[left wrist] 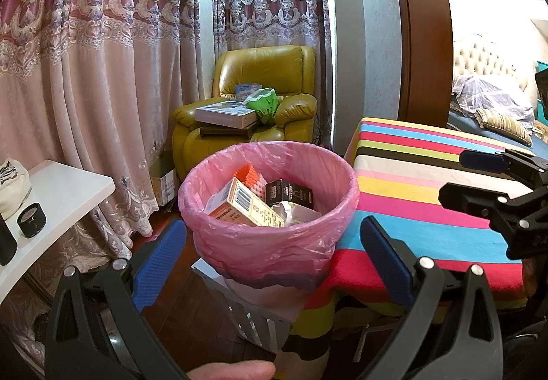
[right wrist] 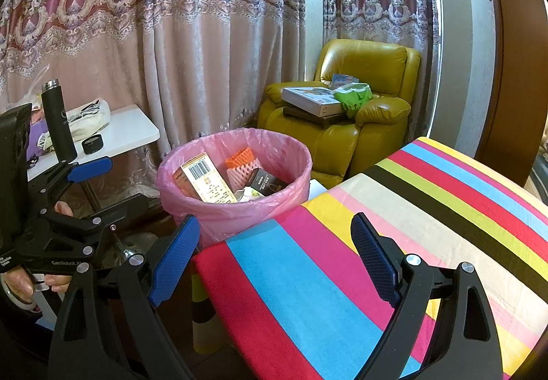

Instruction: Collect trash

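Pink liner (left wrist: 274, 236) over a round bin (right wrist: 236, 205), rim folded outward, standing on the floor just beside the corner of the bench (right wrist: 394, 243). Filled partway: an orange-and-cream carton (left wrist: 246, 205) with a barcode leaning at the near left, a black box (left wrist: 289, 193) at the right, orange foam netting (right wrist: 239, 157) at the back, crumpled white paper (left wrist: 294, 209) under the boxes. Striped cloth (left wrist: 411, 209) over the bench in red, blue, pink, yellow, cream, black and green, top bare. Behind the bin, a mustard leather armchair (right wrist: 363, 113) loaded with a flat white box (right wrist: 311, 99) and a green bag (right wrist: 352, 96); heavy pink lace-edged curtains (right wrist: 154, 37) across the back wall. White side table (right wrist: 126, 133) to the left, carrying a black flask (right wrist: 58, 119), a black tape roll (right wrist: 92, 143) and a cloth bag (right wrist: 87, 118). Dark wood floor (left wrist: 178, 321) below; part of a bed (left wrist: 493, 106) through a doorway at far right. Left tool (left wrist: 274, 260) level with the bin's near wall, blue pads (left wrist: 161, 263) spread wide, nothing between them, a fingertip (left wrist: 236, 371) visible at the bottom edge. Right tool (right wrist: 274, 260) above the bench's near corner, likewise gaping and empty, pointed toward the bin. Hand (right wrist: 20, 280) wrapped around the left tool's grip, seen from the right wrist view.
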{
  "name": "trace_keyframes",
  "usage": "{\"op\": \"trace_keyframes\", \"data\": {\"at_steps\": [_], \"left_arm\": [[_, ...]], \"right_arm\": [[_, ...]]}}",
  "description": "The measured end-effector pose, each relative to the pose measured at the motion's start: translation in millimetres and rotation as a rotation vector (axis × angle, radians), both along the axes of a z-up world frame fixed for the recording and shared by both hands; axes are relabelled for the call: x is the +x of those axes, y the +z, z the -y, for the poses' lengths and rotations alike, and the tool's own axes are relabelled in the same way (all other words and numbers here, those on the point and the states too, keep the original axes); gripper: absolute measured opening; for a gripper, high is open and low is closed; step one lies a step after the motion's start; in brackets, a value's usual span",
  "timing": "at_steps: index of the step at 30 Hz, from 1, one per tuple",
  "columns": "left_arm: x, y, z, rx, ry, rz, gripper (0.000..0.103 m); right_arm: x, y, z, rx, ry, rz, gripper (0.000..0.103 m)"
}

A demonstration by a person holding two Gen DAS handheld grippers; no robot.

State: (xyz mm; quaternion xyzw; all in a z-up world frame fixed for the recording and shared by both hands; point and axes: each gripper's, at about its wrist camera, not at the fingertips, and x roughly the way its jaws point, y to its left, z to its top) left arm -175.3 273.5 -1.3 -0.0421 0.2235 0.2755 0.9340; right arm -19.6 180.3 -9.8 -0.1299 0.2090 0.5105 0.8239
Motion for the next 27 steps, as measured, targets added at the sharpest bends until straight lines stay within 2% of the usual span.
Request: {"op": "trace_keyframes", "data": {"at_steps": [18, 27], "left_arm": [[-1, 0, 4, 0.018, 0.015, -0.004, 0.098], [9, 4, 5, -0.027, -0.005, -0.013, 0.098]], "right_arm": [[-1, 0, 0, 0.000, 0.000, 0.000, 0.085], [-2, 4, 15, 0.002, -0.013, -0.005, 0.085]]}}
